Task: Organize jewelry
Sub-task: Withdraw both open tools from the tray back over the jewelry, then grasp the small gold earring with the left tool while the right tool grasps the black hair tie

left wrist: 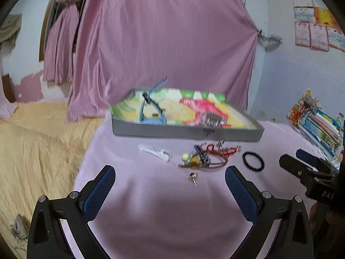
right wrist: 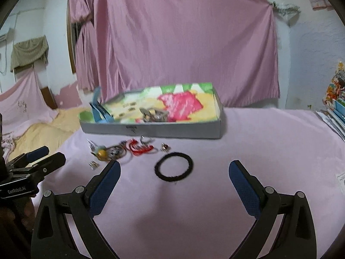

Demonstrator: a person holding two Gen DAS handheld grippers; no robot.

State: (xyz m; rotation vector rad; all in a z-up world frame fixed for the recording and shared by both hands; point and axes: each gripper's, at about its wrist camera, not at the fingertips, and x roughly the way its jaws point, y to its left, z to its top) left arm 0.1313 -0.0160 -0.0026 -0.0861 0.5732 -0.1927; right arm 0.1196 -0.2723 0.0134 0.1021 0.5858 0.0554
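Two grippers hover over the pink-covered surface, both with jaws spread wide and nothing between them. Left gripper faces a small metal piece; right gripper faces a black ring. Beyond these lies a tangled cluster of jewelry, including a red cord bracelet, with a white item to its left. Farthest, toward the back edge, sits a grey open box with colourful lining, holding a blue strap and metal pieces; details blurred
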